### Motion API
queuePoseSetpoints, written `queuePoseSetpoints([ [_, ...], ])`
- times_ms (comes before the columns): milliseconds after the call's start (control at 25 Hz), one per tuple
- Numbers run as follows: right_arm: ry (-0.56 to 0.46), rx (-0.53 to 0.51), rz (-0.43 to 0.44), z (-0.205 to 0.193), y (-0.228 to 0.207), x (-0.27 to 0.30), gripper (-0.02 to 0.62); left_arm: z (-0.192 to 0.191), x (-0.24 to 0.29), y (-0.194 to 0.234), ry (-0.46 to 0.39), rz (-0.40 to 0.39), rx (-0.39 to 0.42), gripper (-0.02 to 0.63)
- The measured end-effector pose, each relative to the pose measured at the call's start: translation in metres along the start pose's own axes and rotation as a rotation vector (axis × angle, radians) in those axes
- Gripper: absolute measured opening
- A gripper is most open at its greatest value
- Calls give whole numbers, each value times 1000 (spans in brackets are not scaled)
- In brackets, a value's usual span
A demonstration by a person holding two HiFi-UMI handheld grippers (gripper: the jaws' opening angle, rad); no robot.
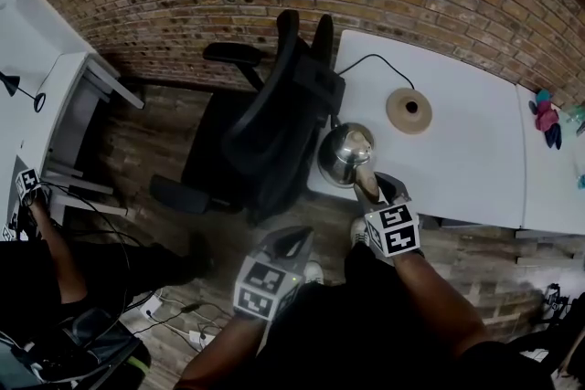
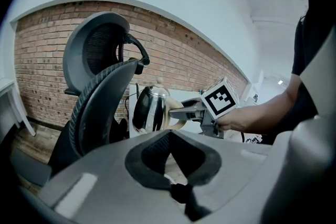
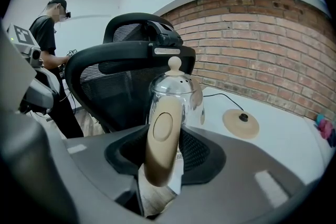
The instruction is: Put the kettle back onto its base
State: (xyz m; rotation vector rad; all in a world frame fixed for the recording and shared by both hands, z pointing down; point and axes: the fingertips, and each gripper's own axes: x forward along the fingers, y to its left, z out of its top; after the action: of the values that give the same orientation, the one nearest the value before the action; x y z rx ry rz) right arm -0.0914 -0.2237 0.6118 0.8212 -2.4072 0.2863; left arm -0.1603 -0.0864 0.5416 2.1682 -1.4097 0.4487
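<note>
Though clamping kettle [image 1: 345, 152] handle in right gripper [image 1: 373, 185], left gripper [image 2: 169, 157] open, empty, may swing and miss upper-right base [image 1: 409, 110].

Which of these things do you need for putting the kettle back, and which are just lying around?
For the job:
kettle
its round base
right gripper, closed round the kettle's handle

Just lying about:
office chair
colourful things at the far right
left gripper, holding nothing
</note>
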Motion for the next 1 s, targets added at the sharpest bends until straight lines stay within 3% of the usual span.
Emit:
queuePoseSetpoints([
  [440,6,31,3,3,-16,0,170,6,9,3,2,-4,3,0],
  [1000,-104,87,35,60,-40,-9,168,33,16,7,-41,26,6,1],
])
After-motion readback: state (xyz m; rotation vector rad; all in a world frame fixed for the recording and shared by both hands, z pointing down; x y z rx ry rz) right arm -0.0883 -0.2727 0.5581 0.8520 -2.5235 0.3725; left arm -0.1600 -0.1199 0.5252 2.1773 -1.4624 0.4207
